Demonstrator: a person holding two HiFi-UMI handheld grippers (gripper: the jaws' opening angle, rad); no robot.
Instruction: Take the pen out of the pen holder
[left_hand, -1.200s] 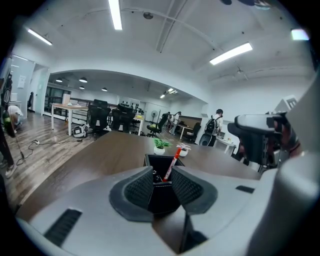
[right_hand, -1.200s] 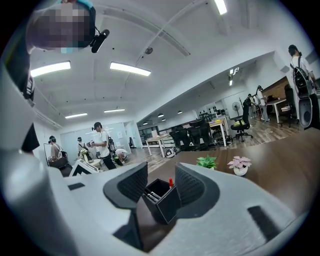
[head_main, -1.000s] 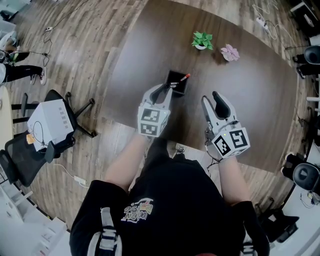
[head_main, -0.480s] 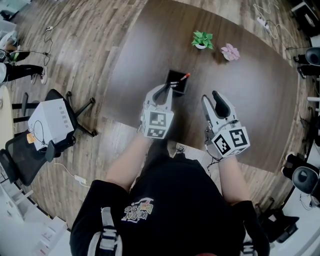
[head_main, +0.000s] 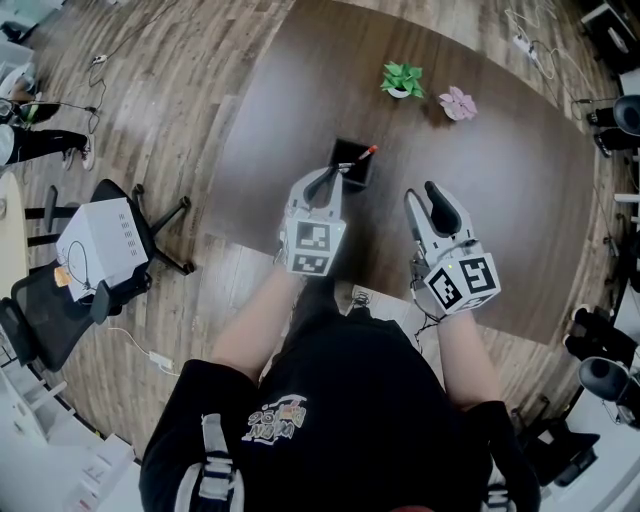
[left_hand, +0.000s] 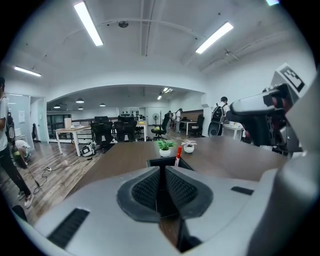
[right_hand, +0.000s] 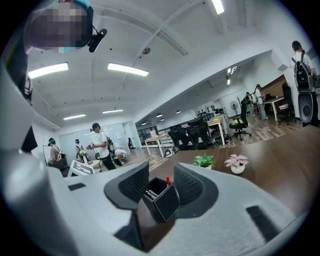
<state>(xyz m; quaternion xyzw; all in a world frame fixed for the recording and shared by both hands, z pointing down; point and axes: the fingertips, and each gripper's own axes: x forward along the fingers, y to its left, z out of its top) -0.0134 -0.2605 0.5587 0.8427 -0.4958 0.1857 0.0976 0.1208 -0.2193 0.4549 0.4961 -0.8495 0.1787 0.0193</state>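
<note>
The big brown table (head_main: 500, 210) holds everything, so this job is best done low and slow above it. The left gripper (head_main: 325, 180) is the one closest to the work. Its jaws have just been closing and now sit pressed together with nothing between them, so it has hold of nothing. I think it should open up first, just wide enough for a thin pen. Then it can reach over the box, pinch the pen near its red top, and pull the way the pen leans so the box does not tip. The right gripper (head_main: 421, 194) has its jaws wide apart, though they have just been closing a little, and its pads are on nothing. It could steady the box from the side. The black pen holder (head_main: 352, 166) stands upright on the table right in front of the left gripper's tips, and I cannot tell if they touch its near wall. It is off to the left of the right gripper, which looks at it through its gap. The pen (head_main: 368, 153) leans inside the holder, with its red end poking out on the far right side, a bit past where the left gripper points.
</note>
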